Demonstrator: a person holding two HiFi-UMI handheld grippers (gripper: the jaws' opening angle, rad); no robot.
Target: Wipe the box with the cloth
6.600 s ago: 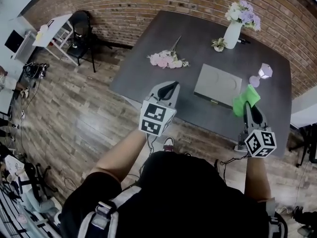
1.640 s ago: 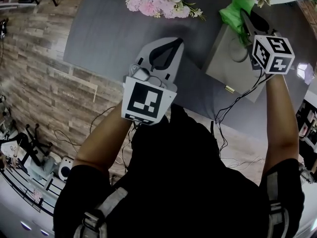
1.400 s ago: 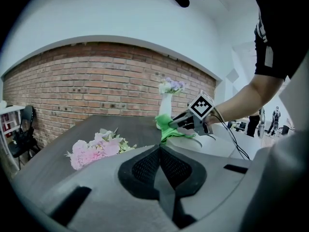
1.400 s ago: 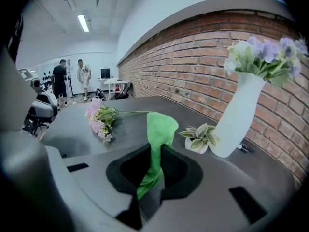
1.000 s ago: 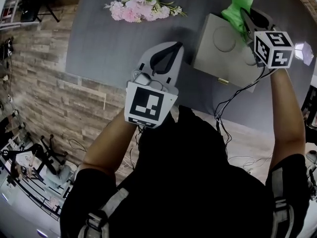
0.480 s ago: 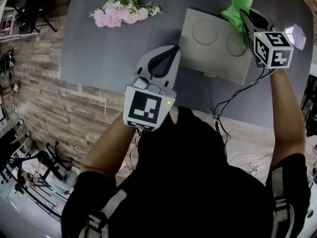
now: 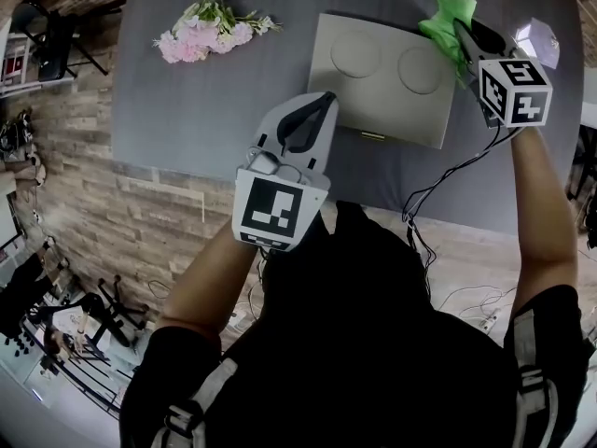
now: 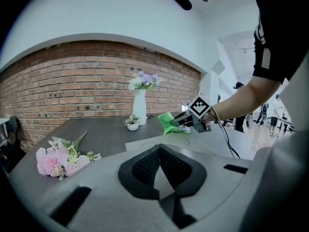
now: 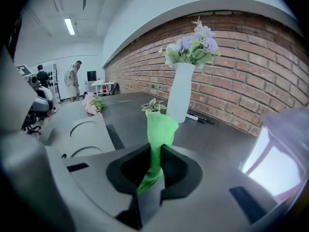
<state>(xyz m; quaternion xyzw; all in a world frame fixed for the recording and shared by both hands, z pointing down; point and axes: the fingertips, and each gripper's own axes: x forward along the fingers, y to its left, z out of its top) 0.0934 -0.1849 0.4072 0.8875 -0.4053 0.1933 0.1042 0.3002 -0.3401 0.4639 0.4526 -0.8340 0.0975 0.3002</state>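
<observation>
A flat grey box (image 7: 381,78) with two round recesses in its lid lies on the dark table (image 7: 187,101); it also shows in the left gripper view as the grey box (image 8: 188,146) and in the right gripper view (image 9: 84,134). My right gripper (image 7: 459,34) is shut on a bright green cloth (image 7: 446,17), held at the box's far right corner. In its own view the cloth (image 9: 158,134) rises from between the closed jaws. My left gripper (image 7: 317,103) hangs shut and empty over the table's near edge, left of the box.
A pink flower bunch (image 7: 201,34) lies at the table's far left. A white vase (image 9: 180,98) with purple flowers, a small potted plant (image 9: 153,105) and pens (image 9: 203,119) stand beyond the box. A faceted lamp (image 7: 534,40) sits at the right. People stand in the background (image 9: 73,81).
The view has shifted so the box and flowers appear lower and further left in the head view. My right gripper stays at the box's right corner with the cloth; the left has hardly moved.
</observation>
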